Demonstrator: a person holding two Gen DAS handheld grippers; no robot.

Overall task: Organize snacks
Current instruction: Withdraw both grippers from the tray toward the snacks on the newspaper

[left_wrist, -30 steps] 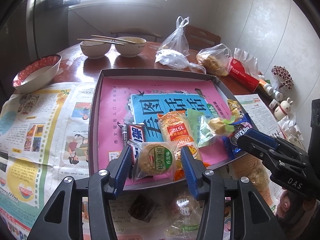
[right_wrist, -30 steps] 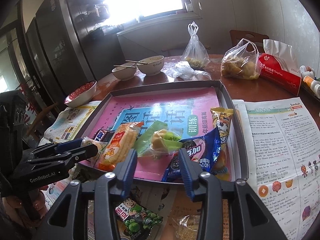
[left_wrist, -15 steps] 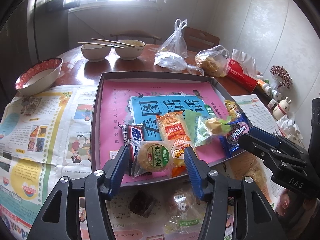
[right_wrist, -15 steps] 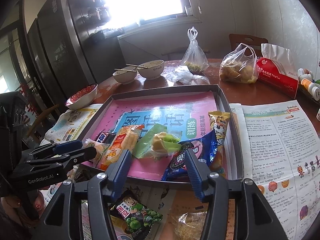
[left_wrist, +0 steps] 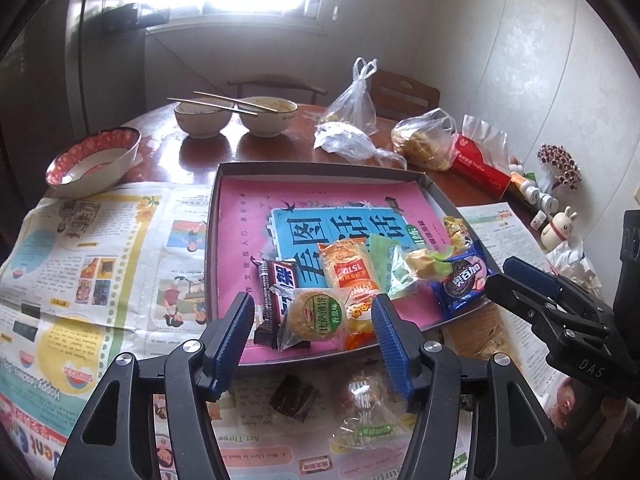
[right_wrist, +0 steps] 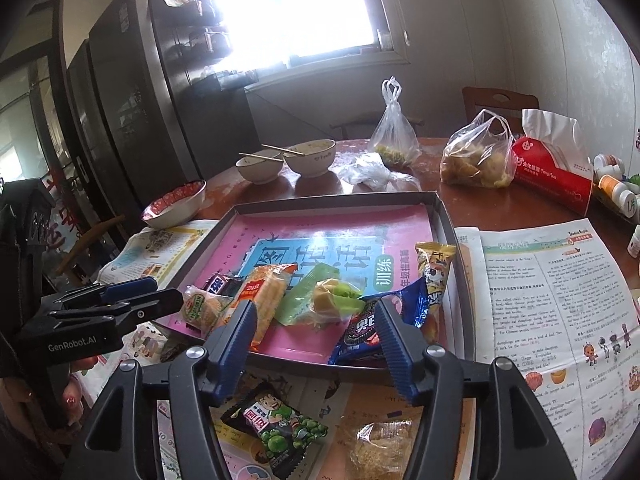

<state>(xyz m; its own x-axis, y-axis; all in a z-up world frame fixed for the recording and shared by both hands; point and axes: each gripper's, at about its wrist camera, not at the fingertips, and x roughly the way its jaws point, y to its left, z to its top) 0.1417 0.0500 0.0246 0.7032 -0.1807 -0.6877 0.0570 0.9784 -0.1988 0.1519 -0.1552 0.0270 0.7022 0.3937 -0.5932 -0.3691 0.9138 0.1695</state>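
A grey tray (left_wrist: pixel 320 169) (right_wrist: pixel 448 216) lined with a pink book holds a row of snacks along its near edge: a round green-label biscuit pack (left_wrist: pixel 316 314) (right_wrist: pixel 199 308), a dark chocolate bar (left_wrist: pixel 276 292), an orange cake pack (left_wrist: pixel 348 268) (right_wrist: pixel 264 300), a green-wrapped sweet (left_wrist: pixel 416 264) (right_wrist: pixel 324 300) and a blue Oreo pack (left_wrist: pixel 460 280) (right_wrist: pixel 368 328). My left gripper (left_wrist: pixel 314 338) is open and empty, just short of the biscuit. My right gripper (right_wrist: pixel 314 340) is open and empty at the tray's near edge. Loose snacks lie on the newspaper below: a dark wrapped piece (left_wrist: pixel 292 396), a clear pack (left_wrist: pixel 364 416), a green-pea pack (right_wrist: pixel 280 428).
Newspaper (left_wrist: pixel 80 264) (right_wrist: pixel 560 300) covers the near table. Two bowls with chopsticks (left_wrist: pixel 236 116), a red-rimmed bowl (left_wrist: pixel 92 160), plastic bags (left_wrist: pixel 424 140) and a red tissue pack (right_wrist: pixel 552 172) stand behind the tray. Small bottles and figurines (left_wrist: pixel 556 224) sit at the right.
Both grippers have drawn back toward me and risen a little. The left gripper's fingers have spread wider and left the biscuit pack lying in the tray.
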